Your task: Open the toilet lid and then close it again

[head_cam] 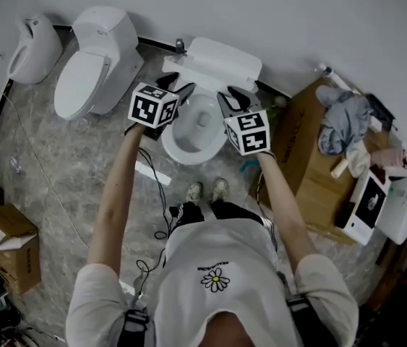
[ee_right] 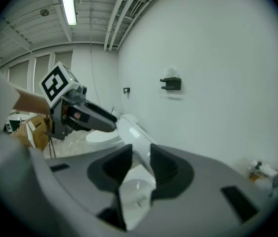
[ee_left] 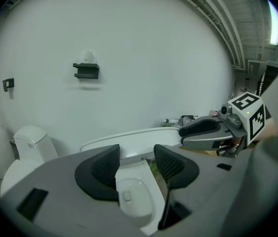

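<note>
Two jaws of the right gripper (ee_right: 139,162) are narrowed onto the side edge of the raised toilet lid (ee_right: 131,132), which fills their gap. The left gripper (ee_left: 136,164) stands wide apart and empty, above the open bowl (head_cam: 199,125).

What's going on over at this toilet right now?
A person stands over the toilet with a gripper in each hand. The lid is raised, leaving the bowl exposed. The left gripper is open and holds nothing. The lid's edge runs between the jaws of the right gripper; whether they pinch it is unclear.
</note>
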A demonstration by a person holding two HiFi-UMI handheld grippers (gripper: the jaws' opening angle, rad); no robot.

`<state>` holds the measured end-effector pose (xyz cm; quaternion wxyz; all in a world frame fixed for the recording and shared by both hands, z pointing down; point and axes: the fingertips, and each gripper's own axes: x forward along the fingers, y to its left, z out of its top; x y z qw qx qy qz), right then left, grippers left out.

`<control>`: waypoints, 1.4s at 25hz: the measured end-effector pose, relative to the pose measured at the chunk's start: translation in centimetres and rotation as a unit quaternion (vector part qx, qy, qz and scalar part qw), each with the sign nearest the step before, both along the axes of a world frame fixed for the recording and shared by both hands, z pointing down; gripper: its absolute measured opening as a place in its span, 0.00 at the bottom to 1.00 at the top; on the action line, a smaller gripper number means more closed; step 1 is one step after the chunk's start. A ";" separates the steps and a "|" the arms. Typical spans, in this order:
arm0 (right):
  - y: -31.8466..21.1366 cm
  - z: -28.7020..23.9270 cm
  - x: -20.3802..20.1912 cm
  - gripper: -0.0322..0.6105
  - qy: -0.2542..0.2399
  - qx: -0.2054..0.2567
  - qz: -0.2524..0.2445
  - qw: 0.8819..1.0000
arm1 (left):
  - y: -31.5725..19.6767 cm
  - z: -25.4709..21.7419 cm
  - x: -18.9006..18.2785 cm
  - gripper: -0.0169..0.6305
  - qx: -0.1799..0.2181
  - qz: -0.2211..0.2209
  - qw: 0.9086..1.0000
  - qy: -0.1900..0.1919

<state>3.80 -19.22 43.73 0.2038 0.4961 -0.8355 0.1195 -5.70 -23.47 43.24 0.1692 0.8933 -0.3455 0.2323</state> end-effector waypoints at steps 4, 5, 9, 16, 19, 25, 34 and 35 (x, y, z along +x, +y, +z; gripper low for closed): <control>1.8 1.5 -0.7 0.25 0.006 -0.018 0.010 1.000 | 1.7 1.6 -0.7 0.39 -0.006 0.025 1.000 -0.016; 2.2 1.8 -0.9 0.25 0.006 -0.022 0.012 1.000 | 2.2 2.0 -0.9 0.39 -0.008 0.030 0.999 -0.017; 3.8 3.3 -1.8 0.23 -0.004 -0.046 0.008 0.999 | 3.9 3.5 -2.0 0.39 -0.024 0.031 0.999 -0.012; 7.4 6.5 -3.5 0.23 0.013 -0.070 -0.043 0.997 | 7.3 6.4 -3.5 0.39 -0.040 0.034 0.999 0.004; 8.7 8.2 -4.1 0.23 0.022 -0.078 -0.053 0.995 | 8.4 7.9 -4.1 0.39 -0.053 0.037 0.998 0.001; 11.3 11.0 -5.4 0.23 0.024 -0.107 -0.071 0.991 | 10.7 11.2 -5.0 0.39 -0.071 0.048 0.996 -0.024; 14.7 15.5 -7.5 0.23 0.046 -0.140 -0.103 0.984 | 13.5 15.4 -6.6 0.39 -0.105 0.031 0.993 -0.036; 15.2 16.0 -7.9 0.24 0.045 -0.140 -0.105 0.984 | 13.8 16.0 -6.8 0.39 -0.103 0.030 0.993 -0.043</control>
